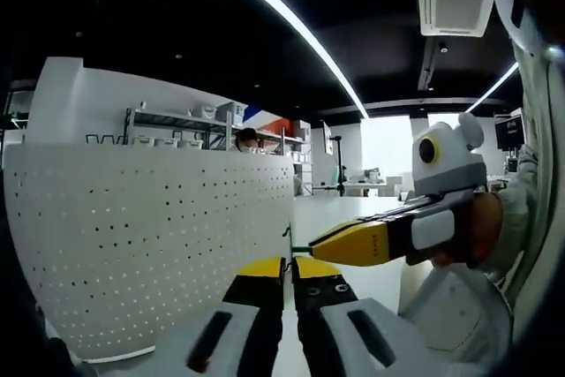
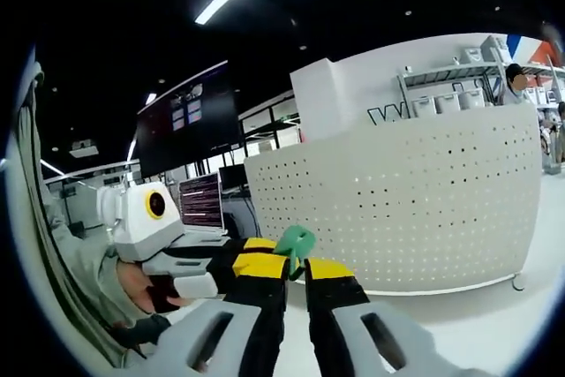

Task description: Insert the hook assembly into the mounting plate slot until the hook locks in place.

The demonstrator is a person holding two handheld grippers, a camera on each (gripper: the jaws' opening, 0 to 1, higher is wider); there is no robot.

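Rising from the bottom centre of the left gripper view, my left gripper (image 1: 289, 273) is holding its yellow-tipped jaws nearly together on a thin dark green piece, the hook assembly (image 1: 287, 237), whose end is poking up just above the tips. My right gripper (image 1: 311, 248) is coming in from the right of that frame, its yellow tip touching the same spot; I cannot tell there how far it is open. My hand (image 1: 481, 227) is gripping its handle at the right edge.

Low in the centre of the right gripper view, my right gripper (image 2: 296, 269) is pinching the hook assembly (image 2: 295, 241), which is showing a rounded green head above the narrowly parted jaws. My left gripper (image 2: 252, 262) is reaching in from the left, its tip touching the same green piece.

Behind both tools the white perforated mounting plate (image 1: 150, 245) is standing upright on the white table (image 1: 353, 218), filling the left half of the left gripper view and the right half (image 2: 415, 209) of the right gripper view. A dark monitor (image 2: 201, 201) at centre left is showing text lines too small for me to read.
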